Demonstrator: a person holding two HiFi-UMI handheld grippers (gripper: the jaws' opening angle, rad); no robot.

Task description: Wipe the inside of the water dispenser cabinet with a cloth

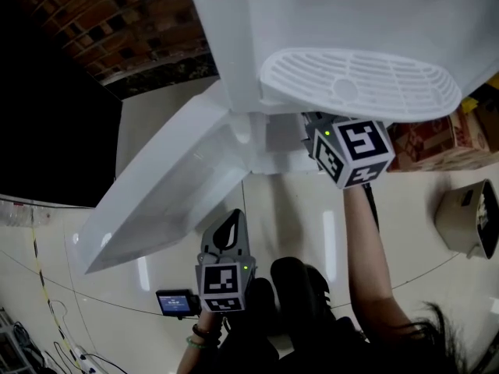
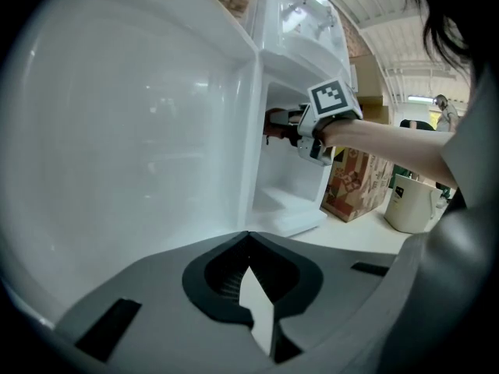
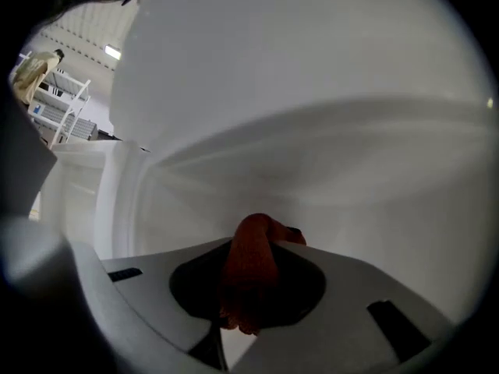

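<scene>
The right gripper (image 3: pixel 257 244) is clamping a red cloth (image 3: pixel 249 279) inside the cabinet (image 3: pixel 327 154). The left gripper (image 2: pixel 249 238) is hovering closed, empty.

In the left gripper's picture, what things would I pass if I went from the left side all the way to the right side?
cabinet door → red cloth → right gripper, shut on the cloth → cardboard box → pale bin
</scene>
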